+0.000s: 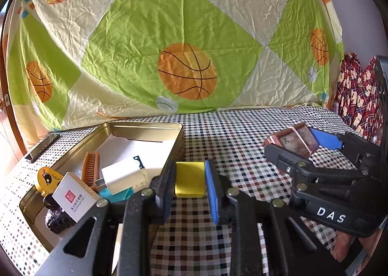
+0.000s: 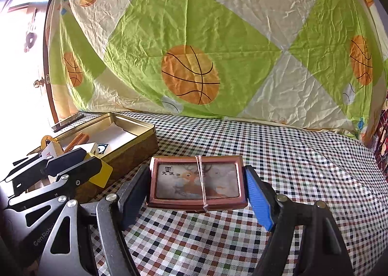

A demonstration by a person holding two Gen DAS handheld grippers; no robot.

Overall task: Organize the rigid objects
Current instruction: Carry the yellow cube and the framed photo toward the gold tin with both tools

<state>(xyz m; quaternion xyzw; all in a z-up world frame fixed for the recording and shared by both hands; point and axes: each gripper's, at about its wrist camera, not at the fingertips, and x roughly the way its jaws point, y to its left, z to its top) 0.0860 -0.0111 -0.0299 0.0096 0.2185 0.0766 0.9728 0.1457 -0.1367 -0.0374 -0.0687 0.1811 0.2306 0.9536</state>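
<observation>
My left gripper (image 1: 189, 182) is shut on a small yellow block (image 1: 190, 179), held just right of an open gold tin (image 1: 145, 129) on the checked cloth. In the right wrist view the left gripper (image 2: 97, 166) and the yellow block (image 2: 103, 175) sit at the tin's (image 2: 135, 145) near corner. My right gripper (image 2: 196, 187) is shut on a brown card box (image 2: 197, 182) with a deer picture and a rubber band, held above the cloth. The right gripper (image 1: 298, 143) and the card box (image 1: 294, 141) also show in the left wrist view, to the right.
The tin holds a brown comb (image 1: 91, 166), a white charger (image 1: 123, 174), a white labelled box (image 1: 72, 197), a yellow round face toy (image 1: 47, 177) and a dark object (image 1: 58, 217). A dark flat bar (image 1: 42, 146) lies behind the tin. A basketball-print sheet (image 1: 186, 57) hangs behind.
</observation>
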